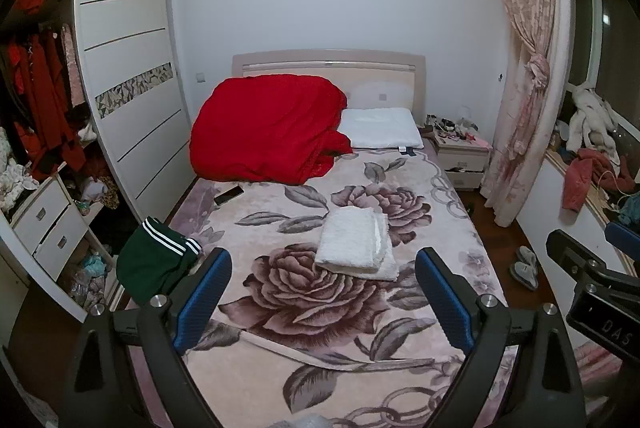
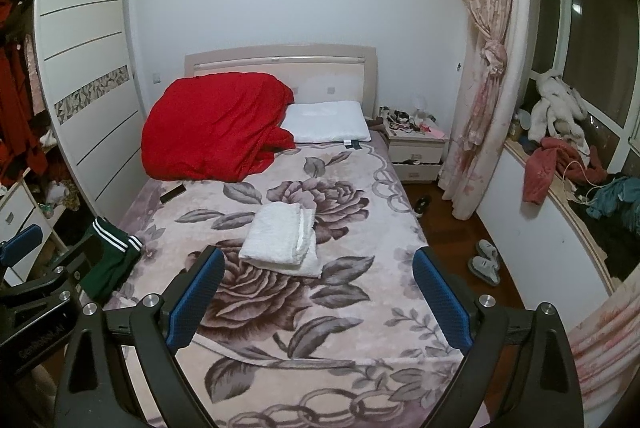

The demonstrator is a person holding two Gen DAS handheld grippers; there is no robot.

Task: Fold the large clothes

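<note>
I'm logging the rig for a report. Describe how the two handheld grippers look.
The left gripper and the right gripper match: black angular frames with silver bolts, and two fingers faced with blue textured pads. White lettering marks each body, too blurred to read. No cables or sleeves show.

A bed (image 1: 304,356) covered by a pink blanket printed with large grey-brown roses is seen from its foot. A red quilt (image 1: 268,126) is heaped at the head on the left, touching a white pillow (image 1: 380,128) on its right. A dark phone (image 1: 229,195) lies on the blanket just in front of the quilt. An open wardrobe (image 1: 124,68) stands to the left, with red clothes hung inside. A cluttered nightstand (image 1: 462,154) and a tied pink floral curtain (image 1: 528,68) are on the right. Slippers (image 2: 486,260) rest on the dark floor.
</note>
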